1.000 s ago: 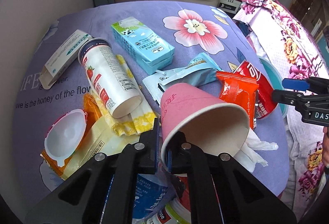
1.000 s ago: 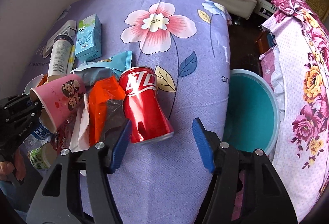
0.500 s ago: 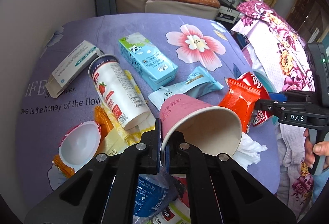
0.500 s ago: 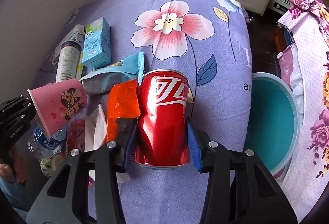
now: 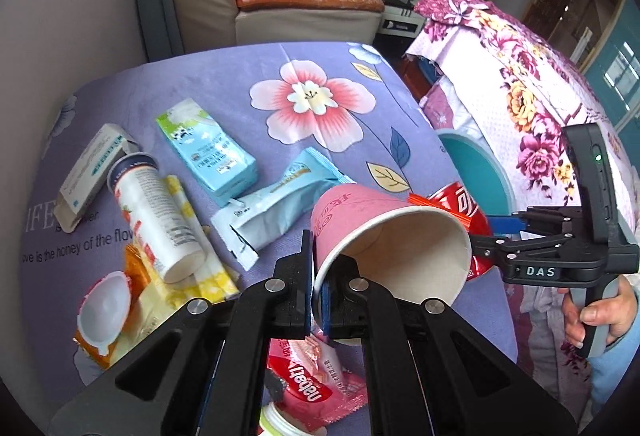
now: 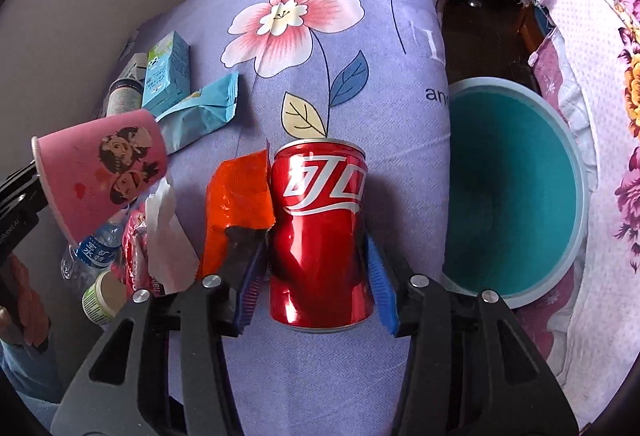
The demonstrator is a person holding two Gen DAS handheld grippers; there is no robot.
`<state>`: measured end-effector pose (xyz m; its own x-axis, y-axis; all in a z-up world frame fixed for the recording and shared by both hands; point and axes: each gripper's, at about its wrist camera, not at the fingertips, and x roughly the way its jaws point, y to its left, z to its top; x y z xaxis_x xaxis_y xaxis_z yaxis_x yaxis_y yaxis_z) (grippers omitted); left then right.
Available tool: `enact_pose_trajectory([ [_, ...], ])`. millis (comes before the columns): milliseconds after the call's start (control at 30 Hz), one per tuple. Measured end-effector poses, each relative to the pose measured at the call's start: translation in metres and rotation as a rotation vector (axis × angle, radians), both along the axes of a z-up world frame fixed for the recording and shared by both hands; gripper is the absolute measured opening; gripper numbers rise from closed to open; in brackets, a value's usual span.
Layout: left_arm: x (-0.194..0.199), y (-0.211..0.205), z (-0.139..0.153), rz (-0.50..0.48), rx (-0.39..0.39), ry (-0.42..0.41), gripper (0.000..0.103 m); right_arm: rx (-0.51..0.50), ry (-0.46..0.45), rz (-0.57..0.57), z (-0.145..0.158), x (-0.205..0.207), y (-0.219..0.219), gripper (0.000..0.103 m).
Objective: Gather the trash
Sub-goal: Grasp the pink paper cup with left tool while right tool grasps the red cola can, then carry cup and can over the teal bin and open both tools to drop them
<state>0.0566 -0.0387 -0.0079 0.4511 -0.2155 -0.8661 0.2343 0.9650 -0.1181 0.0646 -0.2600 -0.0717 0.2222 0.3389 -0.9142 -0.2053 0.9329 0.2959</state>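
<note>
Pink paper cup (image 5: pixel 390 248) sits pinched at its rim between the 2 fingers of your left gripper (image 5: pixel 316 290), just below the centre of the left wrist view, tilted with its open mouth facing the camera and clear of the purple flowered cloth (image 5: pixel 224 84). In the right wrist view the same cup shows at centre left, above a water bottle (image 6: pixel 90 256) and a crumpled white tissue (image 6: pixel 166 236).

Your right gripper (image 6: pixel 316 276) is narrowed around the red soda can (image 6: pixel 320 232), its blue pads (image 6: pixel 382 286) pressing both sides of the dented can in the lower centre of that frame. An orange wrapper (image 6: pixel 240 196) touches the can's left side. The teal bin (image 6: pixel 516 192) fills the right of the frame, beside the cloth's edge.

Upper left in the left wrist view you have a blue milk carton (image 5: pixel 208 152), a white tube (image 5: pixel 154 212) lying on its side, a flat white box (image 5: pixel 92 172) and a pale blue snack packet (image 5: pixel 276 204), all resting on the cloth.
</note>
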Motion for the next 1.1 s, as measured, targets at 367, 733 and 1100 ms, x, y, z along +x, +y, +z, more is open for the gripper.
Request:
enact_pose_trajectory([
  [367,0.012,0.014,-0.015,0.038,-0.008,0.017,0.004,0.047,-0.013,-0.041,0.014,0.013,-0.017,0.066],
  [733,0.03,0.031,-0.022,0.057,-0.04,0.028,0.004,0.072,0.034,-0.01,-0.006,0.037,0.003,0.056],
  [1100,0.042,-0.06,0.013,-0.128,-0.075,-0.026,0.004,0.075,-0.114,-0.21,0.036,0.027,-0.086,0.056],
])
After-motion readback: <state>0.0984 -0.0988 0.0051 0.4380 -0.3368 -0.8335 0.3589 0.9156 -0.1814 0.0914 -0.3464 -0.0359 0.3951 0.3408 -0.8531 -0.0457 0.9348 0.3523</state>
